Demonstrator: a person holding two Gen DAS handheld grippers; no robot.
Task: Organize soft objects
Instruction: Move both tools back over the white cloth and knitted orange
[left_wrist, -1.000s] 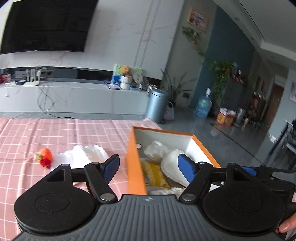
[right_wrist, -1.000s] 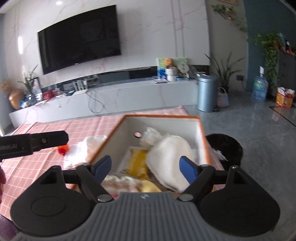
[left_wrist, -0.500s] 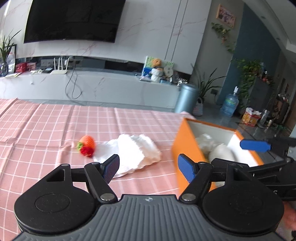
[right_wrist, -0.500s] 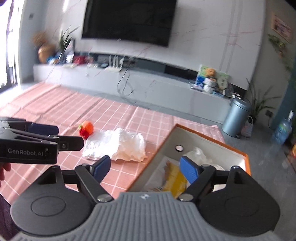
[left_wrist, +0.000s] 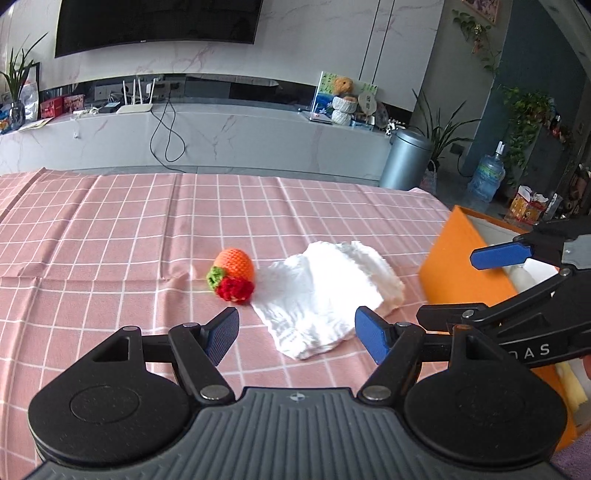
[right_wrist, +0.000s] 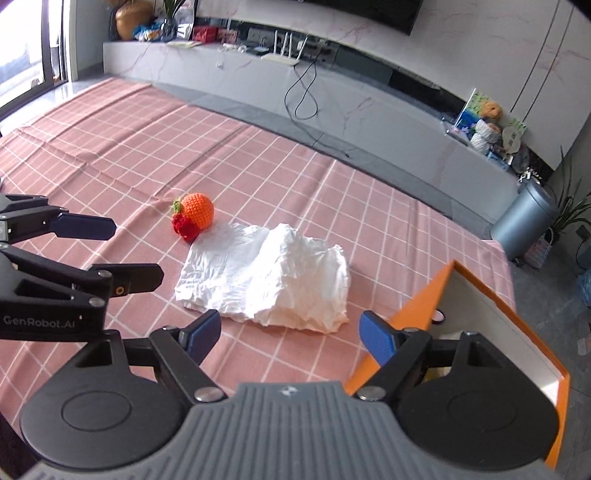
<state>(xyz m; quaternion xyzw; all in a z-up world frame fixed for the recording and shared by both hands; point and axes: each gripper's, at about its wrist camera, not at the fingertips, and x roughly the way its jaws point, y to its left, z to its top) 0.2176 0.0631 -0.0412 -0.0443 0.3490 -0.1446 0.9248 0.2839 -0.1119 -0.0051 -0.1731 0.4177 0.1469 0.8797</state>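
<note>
The pink checked tablecloth lies open on the far and left sides, giving wide room to come in low. Near its middle a crumpled white cloth and a crocheted orange toy touch each other. The orange box walls off the right side, its open top free from above. The left gripper stands just left of the cloth, narrowing that side.
</note>
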